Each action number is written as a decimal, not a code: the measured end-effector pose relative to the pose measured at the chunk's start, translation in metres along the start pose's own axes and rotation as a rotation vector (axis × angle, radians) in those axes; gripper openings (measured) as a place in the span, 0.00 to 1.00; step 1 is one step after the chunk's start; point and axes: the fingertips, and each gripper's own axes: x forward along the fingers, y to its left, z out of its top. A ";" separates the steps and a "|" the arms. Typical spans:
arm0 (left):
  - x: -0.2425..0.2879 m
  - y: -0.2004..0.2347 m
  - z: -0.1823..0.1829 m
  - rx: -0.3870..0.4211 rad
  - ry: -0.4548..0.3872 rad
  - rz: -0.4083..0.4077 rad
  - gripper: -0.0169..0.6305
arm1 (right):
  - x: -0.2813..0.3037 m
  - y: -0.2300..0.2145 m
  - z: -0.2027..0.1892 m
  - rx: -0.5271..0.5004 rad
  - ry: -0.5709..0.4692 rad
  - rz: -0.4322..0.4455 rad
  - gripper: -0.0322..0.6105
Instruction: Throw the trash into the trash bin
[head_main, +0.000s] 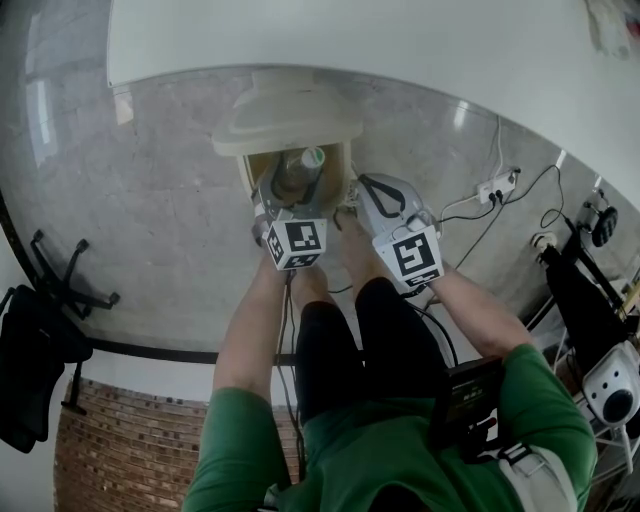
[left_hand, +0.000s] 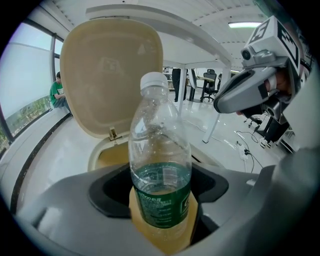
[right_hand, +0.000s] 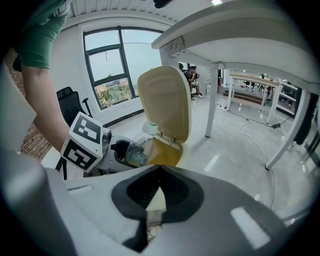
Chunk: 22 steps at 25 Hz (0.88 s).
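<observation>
1. My left gripper (left_hand: 160, 212) is clamped on the lower half of a clear plastic bottle (left_hand: 160, 165), at its green label. The bottle's long axis runs straight out along the jaws, its white cap pointing away from me toward the raised lid (left_hand: 112, 75) of the cream trash bin (left_hand: 100, 157).
2. In the head view the bottle (head_main: 298, 172) lies in the upper centre of the frame over the bin's open mouth (head_main: 246, 170), cap toward the top.
3. Only the right gripper view shows the slope: the bottle (right_hand: 137, 147) tilts cap-up toward the upper right. The left gripper (right_hand: 129, 152) is low at frame left and the bin (right_hand: 162, 156) is just beyond it.
4. My right gripper (right_hand: 150, 200) has its jaw tips together. A pale sliver shows in the slit behind them, and I cannot make out what it is. In the head view this gripper (head_main: 355, 198) sits just right of the bin.
5. The bin stands on glossy grey stone-look floor (head_main: 150, 220), partly under a white table (head_main: 350, 40).
6. A white power strip (head_main: 497, 185) with cables lies at right, and red brick (head_main: 110, 440) fills the lower left.
7. The gripper views add large windows (right_hand: 107, 65), a black office chair (right_hand: 67, 100) and a seated person (left_hand: 57, 92) at far left.
</observation>
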 end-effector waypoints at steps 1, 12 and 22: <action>0.001 -0.002 -0.002 0.004 0.012 -0.004 0.56 | -0.001 -0.001 0.000 0.003 0.001 -0.003 0.05; 0.003 -0.011 -0.005 0.029 0.042 -0.017 0.57 | -0.013 -0.010 -0.006 0.015 -0.009 -0.019 0.05; -0.046 0.015 0.048 0.017 -0.055 0.061 0.19 | -0.032 -0.007 0.031 -0.004 -0.059 -0.035 0.05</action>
